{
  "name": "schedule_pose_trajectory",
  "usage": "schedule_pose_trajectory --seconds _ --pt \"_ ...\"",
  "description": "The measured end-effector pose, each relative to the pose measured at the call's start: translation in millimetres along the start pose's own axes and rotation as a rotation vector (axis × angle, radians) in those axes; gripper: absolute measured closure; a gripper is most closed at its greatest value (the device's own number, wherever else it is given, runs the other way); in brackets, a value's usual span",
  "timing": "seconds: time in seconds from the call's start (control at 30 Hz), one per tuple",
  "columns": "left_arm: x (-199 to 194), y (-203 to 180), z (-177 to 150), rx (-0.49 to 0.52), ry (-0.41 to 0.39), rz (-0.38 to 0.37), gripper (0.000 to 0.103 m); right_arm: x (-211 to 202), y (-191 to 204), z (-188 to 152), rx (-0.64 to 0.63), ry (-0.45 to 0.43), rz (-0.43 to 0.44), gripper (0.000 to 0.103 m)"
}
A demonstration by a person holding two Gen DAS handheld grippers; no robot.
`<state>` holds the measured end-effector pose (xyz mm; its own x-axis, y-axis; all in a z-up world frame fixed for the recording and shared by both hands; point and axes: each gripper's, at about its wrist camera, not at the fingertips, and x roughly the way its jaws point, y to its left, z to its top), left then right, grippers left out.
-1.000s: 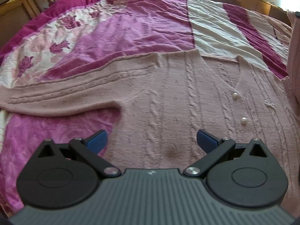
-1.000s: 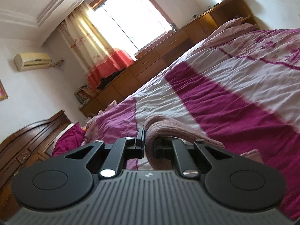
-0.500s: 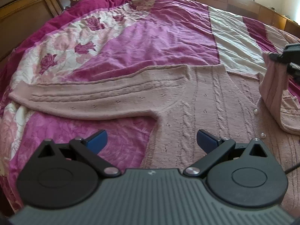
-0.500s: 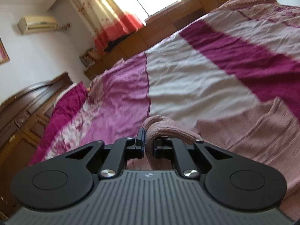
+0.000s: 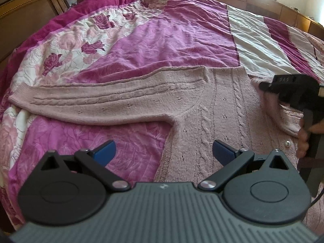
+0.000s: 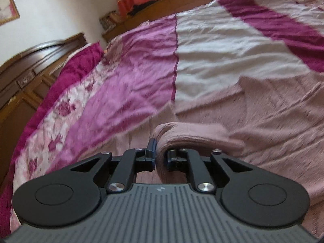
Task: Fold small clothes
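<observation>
Now the right gripper, jaws opening, has a cardigan fold between them, seemingly untouched; at nine o'clock the left gripper hovers spread over the hem.

The cardigan is soft cable-knit wool, matt and nubbly — its buttons pearly and glossy. The bedspread looks like crinkled cloth with a slight sheen; the headboard is polished dark wood.
</observation>
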<state>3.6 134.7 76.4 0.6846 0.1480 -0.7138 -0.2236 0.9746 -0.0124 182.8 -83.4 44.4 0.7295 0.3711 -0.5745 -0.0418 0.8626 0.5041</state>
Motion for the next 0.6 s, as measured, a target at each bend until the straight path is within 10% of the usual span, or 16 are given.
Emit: schedule_pose_trajectory --seconds 0.17,0.6 --pt "2 -2 0 0.004 0.0 -0.001 0.0 -2 0 -10 -0.011 0.043 0.045 0.036" --pt "4 -24 10 0.053 -0.027 -0.015 0.0 -75 -43 -2 0.066 0.016 0.029 0.033"
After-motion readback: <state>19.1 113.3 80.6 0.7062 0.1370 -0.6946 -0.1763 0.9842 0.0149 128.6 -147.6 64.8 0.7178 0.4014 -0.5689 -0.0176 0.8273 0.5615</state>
